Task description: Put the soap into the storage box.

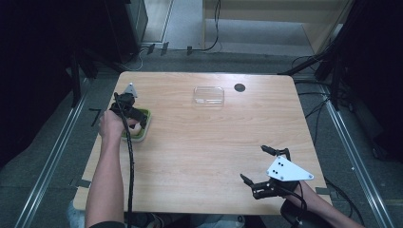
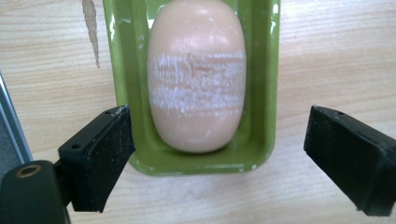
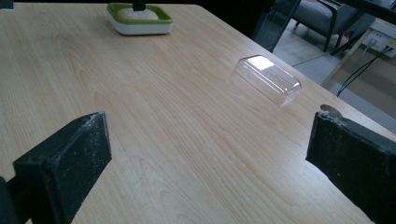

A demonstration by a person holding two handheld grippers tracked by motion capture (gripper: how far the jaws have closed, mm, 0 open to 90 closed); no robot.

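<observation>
A pale wooden bench (image 1: 204,142) seen from above. The left tongs (image 2: 219,154) hang spread wide over a green soap dish (image 2: 261,93) near the left edge; their close view reveals a smooth oval peach soap bar (image 2: 196,74) with a chalky scuffed band (no lettering readable). The right tongs (image 3: 205,163), also gaping and empty, face a clear plastic lid (image 3: 268,79) lying well apart from the dish

left hand-held gripper (image 1: 134,115) over green tray (image 1: 145,127); clear lid (image 1: 208,95) apart

Left gripper (image 1: 134,119): jaws spread wide, pointed down, forearm stretched forward
Right gripper (image 1: 256,165): jaws spread wide, held low at near right, pointing left
</observation>
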